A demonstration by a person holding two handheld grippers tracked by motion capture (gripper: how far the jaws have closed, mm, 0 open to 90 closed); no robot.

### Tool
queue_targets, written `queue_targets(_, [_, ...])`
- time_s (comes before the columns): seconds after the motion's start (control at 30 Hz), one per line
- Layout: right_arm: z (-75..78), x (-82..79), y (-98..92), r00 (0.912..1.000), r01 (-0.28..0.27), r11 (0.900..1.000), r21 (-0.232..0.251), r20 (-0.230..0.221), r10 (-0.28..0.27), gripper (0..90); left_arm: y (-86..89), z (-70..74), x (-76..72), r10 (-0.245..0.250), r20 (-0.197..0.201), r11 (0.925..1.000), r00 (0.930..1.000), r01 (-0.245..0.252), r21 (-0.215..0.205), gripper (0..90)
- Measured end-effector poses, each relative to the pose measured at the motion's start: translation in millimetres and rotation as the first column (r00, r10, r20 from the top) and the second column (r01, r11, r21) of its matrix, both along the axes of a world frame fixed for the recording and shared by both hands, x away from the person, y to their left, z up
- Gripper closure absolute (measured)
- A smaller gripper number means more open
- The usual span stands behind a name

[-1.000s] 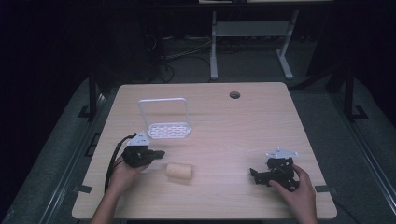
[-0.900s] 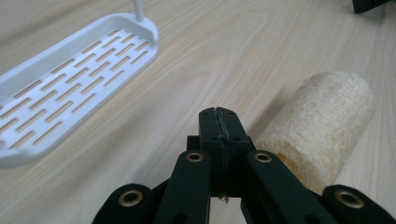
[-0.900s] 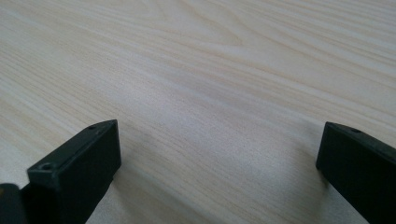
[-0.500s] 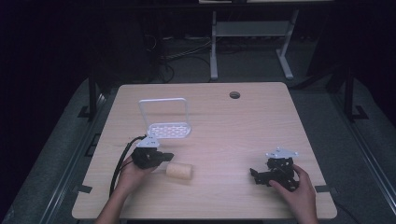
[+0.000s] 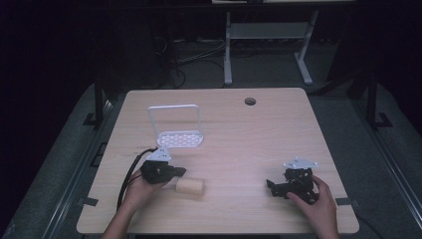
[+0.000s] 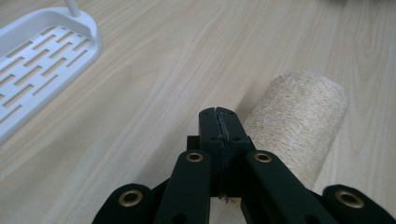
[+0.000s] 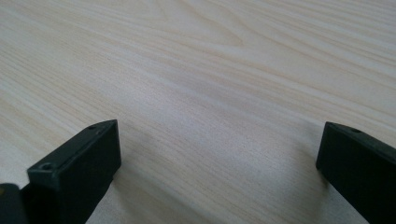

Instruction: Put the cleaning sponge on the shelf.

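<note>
Loofah roll (image 5: 190,186), a pale fibrous cylinder, lies on its side on my wooden table (image 5: 239,134), toward the near left, just at 3 o'clock of my left gripper (image 5: 180,172). Going from the left: a black cable (image 5: 130,172) trails off that gripper toward the near edge. At about 12 o'clock from the gripper sits a white slotted rack (image 5: 179,138) with an upright wire handle, near but apart from both gripper and roll. Nothing lies between the gripper tips and the roll.

In the left gripper view the jaws are pressed flat together with nothing between them, and the tips (image 6: 219,122) sit right against the roll's (image 6: 299,114) side; whether they actually touch it I cannot tell. The rack's corner (image 6: 44,56) lies off at 10 o'clock. My left hand (image 5: 141,188) holds the gripper low and roughly level, pointing toward 3 o'clock.

Farther along, bare wood spans the middle, and a small round hole (image 5: 250,101) sits near the far edge at 12 o'clock. At the near right, my right hand (image 5: 318,199) holds the right gripper (image 5: 271,185) low over the table, aimed toward 9 o'clock. In the right gripper view its jaws stand wide apart over bare wood (image 7: 210,93), gripping nothing.
</note>
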State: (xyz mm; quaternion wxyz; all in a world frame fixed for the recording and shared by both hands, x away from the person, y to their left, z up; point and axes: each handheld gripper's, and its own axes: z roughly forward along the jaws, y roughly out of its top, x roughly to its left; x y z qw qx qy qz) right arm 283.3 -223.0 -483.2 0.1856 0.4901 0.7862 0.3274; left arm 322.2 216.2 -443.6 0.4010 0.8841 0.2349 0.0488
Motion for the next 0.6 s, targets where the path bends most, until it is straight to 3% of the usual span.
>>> queue_targets(0.2, [0.0, 0.0, -0.1, 1.0000, -0.002, 1.000, -0.001, 0.000, 0.002, 0.0, 1.1, 0.5, -5.9, -0.007, -0.006, 0.9999, 1.0000, 0.007, 0.014, 89.9])
queue_targets(0.6, [0.0, 0.0, 0.0, 1.0000, 0.000, 1.000, 0.000, 0.000, 0.000, 0.0, 10.2, 3.0, -19.3, 0.004, -0.035, 1.0000, 0.9994, -0.003, 0.004, 89.9])
